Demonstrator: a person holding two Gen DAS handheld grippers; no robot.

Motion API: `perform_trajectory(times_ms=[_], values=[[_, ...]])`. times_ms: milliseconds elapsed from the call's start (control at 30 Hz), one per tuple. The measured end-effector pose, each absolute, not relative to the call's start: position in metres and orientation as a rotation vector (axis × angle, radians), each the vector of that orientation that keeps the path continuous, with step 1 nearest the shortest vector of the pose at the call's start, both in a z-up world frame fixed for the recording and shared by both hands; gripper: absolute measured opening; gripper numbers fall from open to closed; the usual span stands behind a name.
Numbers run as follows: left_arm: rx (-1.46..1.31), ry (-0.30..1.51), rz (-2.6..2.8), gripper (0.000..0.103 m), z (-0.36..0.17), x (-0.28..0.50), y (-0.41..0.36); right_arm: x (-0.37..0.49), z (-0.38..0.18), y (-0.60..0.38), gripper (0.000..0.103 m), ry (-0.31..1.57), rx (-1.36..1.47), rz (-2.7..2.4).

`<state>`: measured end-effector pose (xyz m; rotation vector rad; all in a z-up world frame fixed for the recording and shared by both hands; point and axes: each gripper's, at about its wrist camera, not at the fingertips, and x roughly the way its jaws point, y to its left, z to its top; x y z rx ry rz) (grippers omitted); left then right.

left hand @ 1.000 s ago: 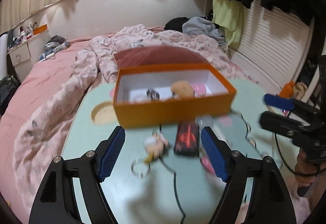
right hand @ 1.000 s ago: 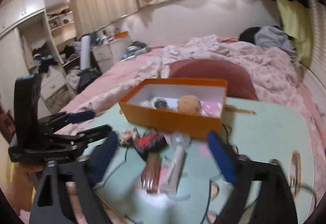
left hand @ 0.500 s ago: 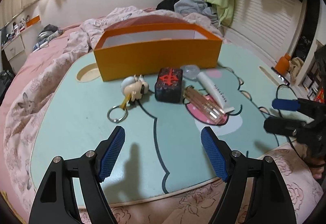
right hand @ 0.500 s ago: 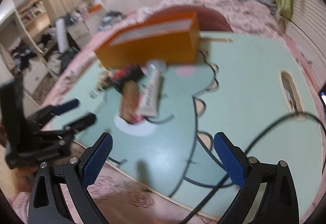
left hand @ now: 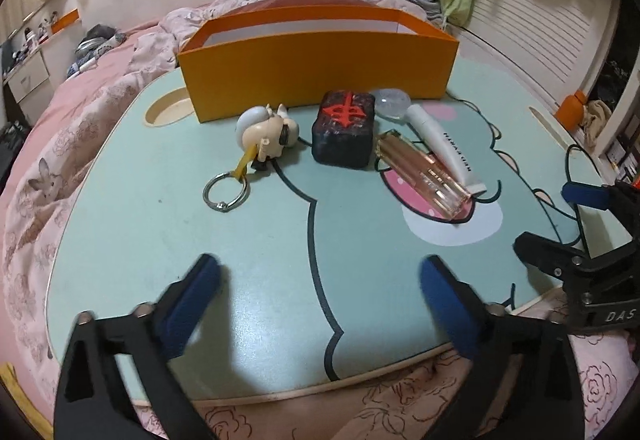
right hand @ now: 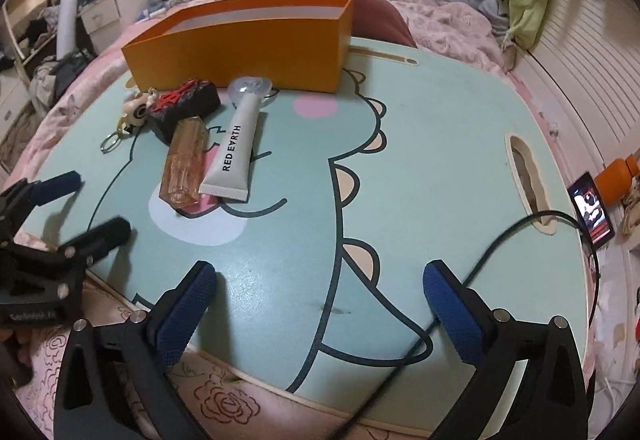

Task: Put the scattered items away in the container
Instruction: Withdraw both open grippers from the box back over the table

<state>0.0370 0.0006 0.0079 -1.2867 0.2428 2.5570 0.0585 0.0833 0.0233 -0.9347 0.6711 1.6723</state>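
- Nearest, we see the left gripper point(left hand: 320, 280) low over the near edge of the mint table point(left hand: 160, 240); its blue-padded jaws have just been opening and stand wide apart, nothing between them.
- Beside it, our right gripper point(right hand: 320, 282) hangs with jaws spread wide, also empty, above a black cable point(right hand: 500, 236).
- Further out lie a keychain figure point(left hand: 270, 133), a dark block with a red mark point(left hand: 345, 127), a clear pink bottle point(left hand: 422, 169) and a white tube point(left hand: 440, 139), close together.
- Just behind them stands the orange box point(left hand: 316, 69), near the far edge.
- Beyond, we see a pink bed point(left hand: 60, 99).
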Motion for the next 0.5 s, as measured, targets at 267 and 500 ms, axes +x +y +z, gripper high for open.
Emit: perform_trajectory(times_ms=[267, 500], values=[[-1.286, 0.243, 2.557, 0.103, 0.0083, 0.0369, -0.0003, 0.0583, 0.0236, 0.085, 0.103, 0.67, -0.946, 1.691], [-1.287, 0.242, 2.556, 0.103, 0.0083, 0.037, -0.0001, 0.0568, 0.0237, 0.0866, 0.103, 0.651, -0.914, 1.692]])
